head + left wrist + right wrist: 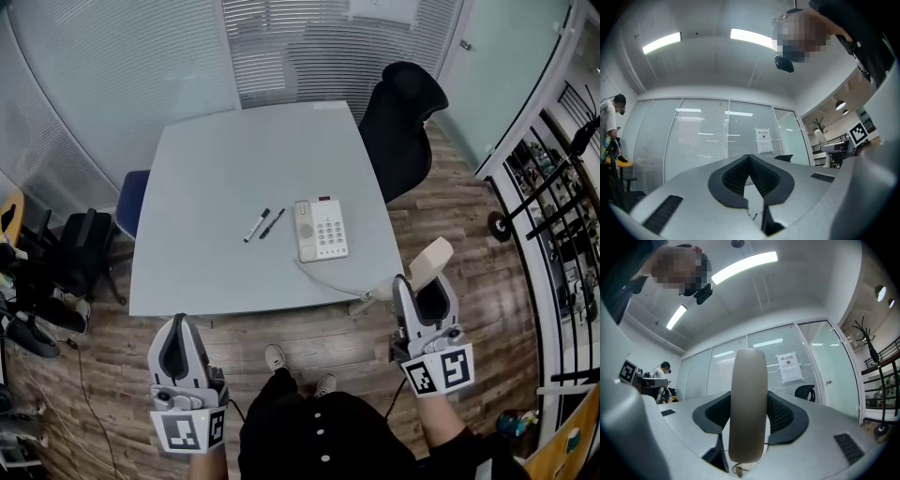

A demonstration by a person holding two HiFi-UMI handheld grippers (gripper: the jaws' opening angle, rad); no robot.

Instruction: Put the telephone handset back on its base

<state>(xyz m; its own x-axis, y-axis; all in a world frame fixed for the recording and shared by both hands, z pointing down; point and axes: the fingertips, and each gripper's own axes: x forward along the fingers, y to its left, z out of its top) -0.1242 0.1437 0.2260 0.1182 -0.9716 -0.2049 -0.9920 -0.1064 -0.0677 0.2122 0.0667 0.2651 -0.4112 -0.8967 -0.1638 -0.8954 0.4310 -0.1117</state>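
One beige plastic handset [429,262], pinched in the right gripper's [421,283] fingers: align it lengthwise over the beige keypad base [328,236]. The left gripper's [178,324] fingers are pressed together.

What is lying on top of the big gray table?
A telephone base, a white marker and a black pen lie on the table. The handset is off it, held in the right gripper. Whatever is under the base is covered.

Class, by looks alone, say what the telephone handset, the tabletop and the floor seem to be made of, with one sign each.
The handset: likely moulded plastic, beige, smooth with a soft sheen. The tabletop: probably laminate, flat matte grey, no grain. The floor: wood or wood-look planks, brown grain and seams.
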